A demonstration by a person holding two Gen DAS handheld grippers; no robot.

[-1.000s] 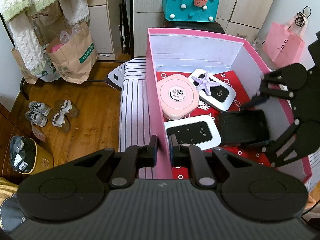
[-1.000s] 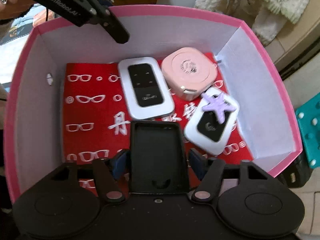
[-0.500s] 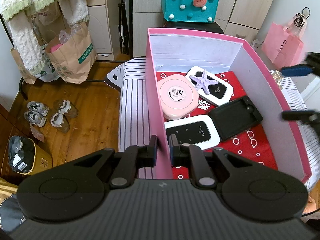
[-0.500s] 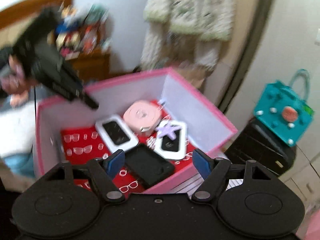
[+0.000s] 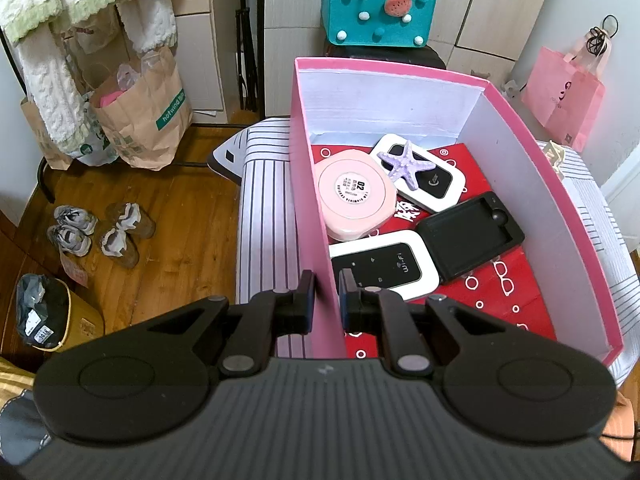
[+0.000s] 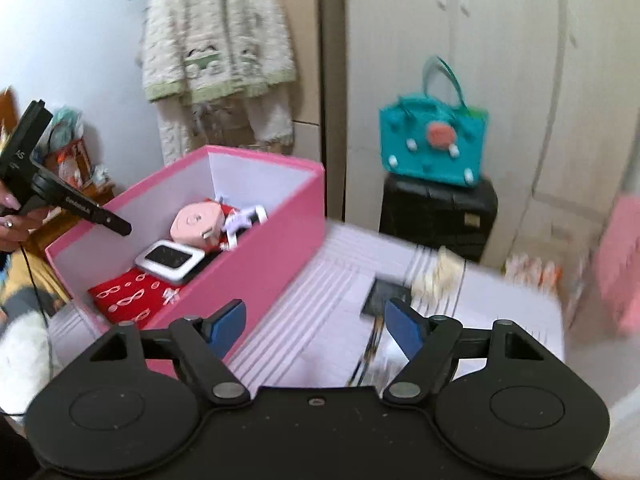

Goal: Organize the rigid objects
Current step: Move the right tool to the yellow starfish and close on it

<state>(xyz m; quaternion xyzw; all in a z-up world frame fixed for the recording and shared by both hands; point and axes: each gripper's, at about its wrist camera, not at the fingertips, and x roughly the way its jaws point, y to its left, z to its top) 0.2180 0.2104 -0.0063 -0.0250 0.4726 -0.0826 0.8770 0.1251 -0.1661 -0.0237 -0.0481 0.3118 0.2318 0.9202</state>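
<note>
My left gripper (image 5: 325, 294) is clamped on the near left wall of the pink box (image 5: 310, 184), one finger outside the wall and one inside, with the wall pinched between the pads. The box stands on a white striped cloth surface (image 5: 264, 208). Inside, on a red liner printed with white glasses (image 5: 500, 292), I read five items. A pink rounded case (image 5: 354, 200) lies against the left wall. Just beside it, toward the far wall, a white pocket router with a black face (image 5: 434, 186) carries a purple starfish (image 5: 406, 166) on top. A second white router marked Wi-Fi (image 5: 384, 266) lies nearest my fingers, touching the pink case. A black rectangular tray (image 5: 470, 234) lies flat to its right, its edge against the Wi-Fi router and well clear of the right wall. My right gripper (image 6: 316, 326) is spread wide with nothing between its blue pads (image 6: 226, 324), and it hangs outside the box, above the striped cloth. This view is blurred; a dark flat object (image 6: 386, 298) and a pale lumpy object (image 6: 438, 274) lie on the cloth ahead, but I cannot identify either. A teal felt handbag (image 6: 434, 150) sits on a black case (image 6: 438, 212) behind.
</note>
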